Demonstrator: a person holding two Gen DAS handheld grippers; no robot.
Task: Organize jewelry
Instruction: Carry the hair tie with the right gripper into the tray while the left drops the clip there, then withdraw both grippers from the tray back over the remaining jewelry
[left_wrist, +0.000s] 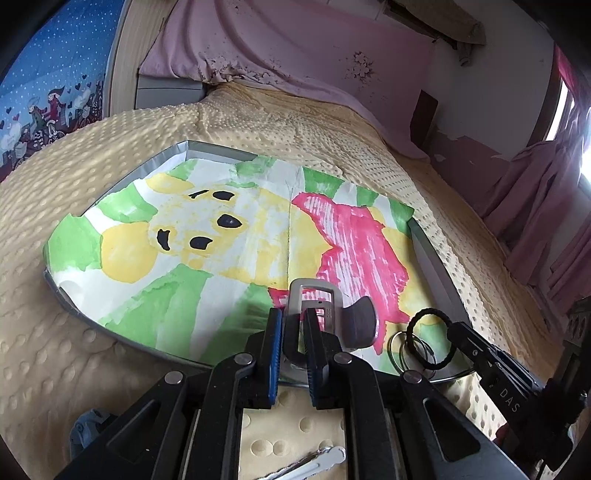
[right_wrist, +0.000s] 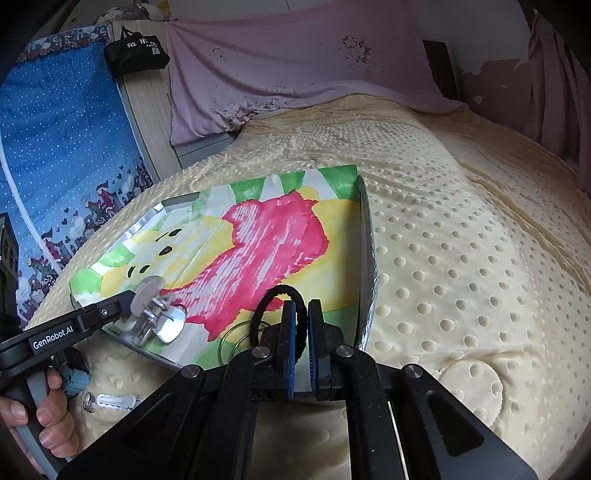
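A silver tray lined with a painted paper of a yellow bear and a pink shape lies on the bed. My left gripper is shut on a grey metal clip just above the tray's near edge; the right wrist view shows the same clip in that gripper. A black hair tie stands up from my right gripper, which is shut on it over the tray's near right corner. That tie and gripper also show in the left wrist view. Thin metal rings lie on the paper beside the tie.
A white hair clip and a finger ring rest on the dotted yellow blanket in front of the tray, near a person's hand. Pink cloth covers the headboard end. Open blanket stretches to the right of the tray.
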